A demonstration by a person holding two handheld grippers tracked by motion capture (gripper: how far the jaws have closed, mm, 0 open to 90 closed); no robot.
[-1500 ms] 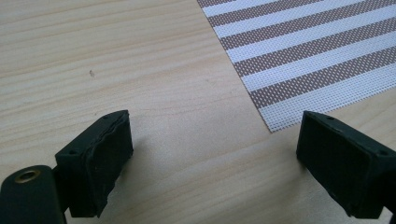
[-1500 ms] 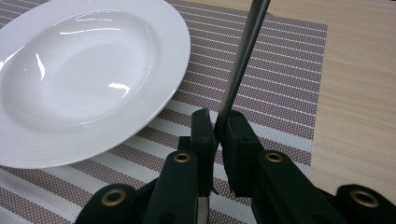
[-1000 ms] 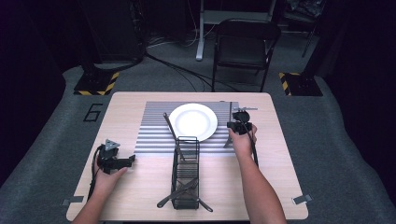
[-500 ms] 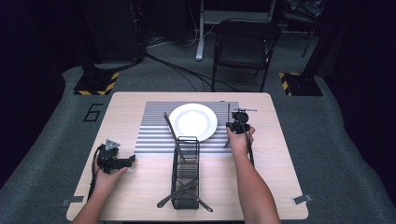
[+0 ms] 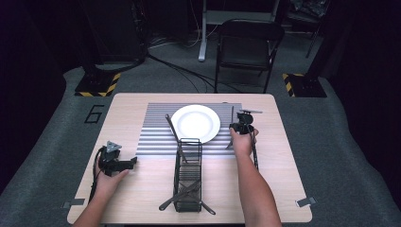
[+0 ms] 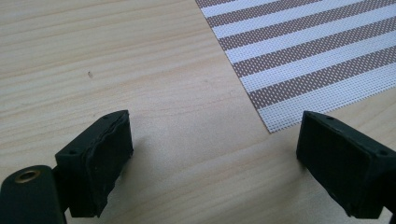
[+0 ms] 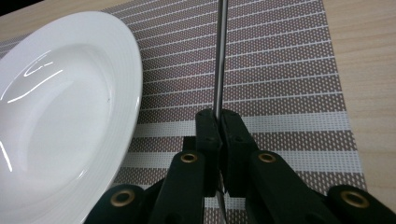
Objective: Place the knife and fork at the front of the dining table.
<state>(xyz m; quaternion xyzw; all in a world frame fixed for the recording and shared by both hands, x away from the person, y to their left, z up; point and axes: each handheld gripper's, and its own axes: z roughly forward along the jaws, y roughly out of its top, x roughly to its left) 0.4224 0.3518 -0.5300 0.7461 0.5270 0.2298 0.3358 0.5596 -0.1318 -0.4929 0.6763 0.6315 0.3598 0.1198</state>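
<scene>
Right tongs [image 7: 218,122] clamped on thin metal utensil [image 7: 219,56], held over striped mat [image 7: 289,70] just right of white plate [image 7: 70,107]. Left tongs [image 6: 212,154] apart, nothing between, low over bare bench [image 6: 116,56] by mat corner.

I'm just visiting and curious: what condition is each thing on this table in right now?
Right gripper: shut on a knife, beside the plate.
Left gripper: open, empty, low over the table.
Plate: empty, on the striped mat.
Wire basket: upright, cutlery lying in it.
Chair: unoccupied.
</scene>
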